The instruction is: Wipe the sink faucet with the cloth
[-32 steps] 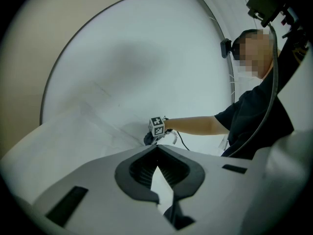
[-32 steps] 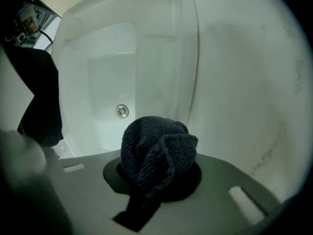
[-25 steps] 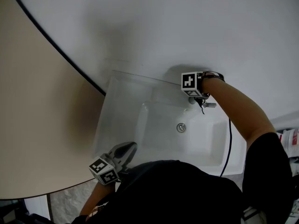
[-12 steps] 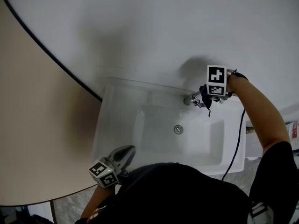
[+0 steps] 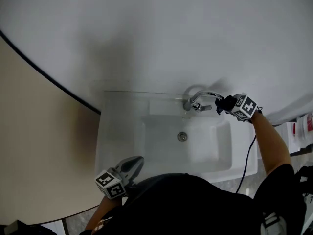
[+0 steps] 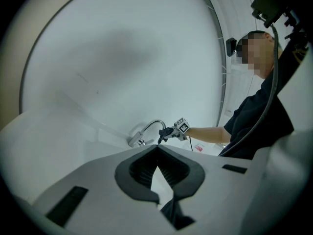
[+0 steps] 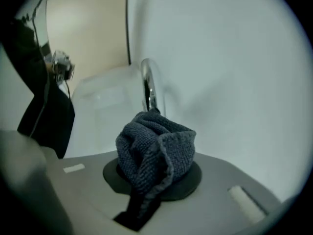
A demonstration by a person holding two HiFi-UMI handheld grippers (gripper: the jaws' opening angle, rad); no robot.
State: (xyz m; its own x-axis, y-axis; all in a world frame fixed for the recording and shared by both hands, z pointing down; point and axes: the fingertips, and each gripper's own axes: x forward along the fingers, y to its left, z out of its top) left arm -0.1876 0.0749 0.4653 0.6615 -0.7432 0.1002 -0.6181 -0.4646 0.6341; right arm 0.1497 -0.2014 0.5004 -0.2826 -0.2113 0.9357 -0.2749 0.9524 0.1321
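Our right gripper [image 5: 226,104] has swung from faucet [image 5: 191,102] base to spout tip, clamping the cloth [image 7: 155,153] to wipe there; our left gripper [image 5: 134,162] waits clenched, empty.

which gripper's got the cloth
The right gripper, up by the faucet: the dark grey cloth is bunched in its grip. The left gripper is shut on nothing, low at the sink's front edge.
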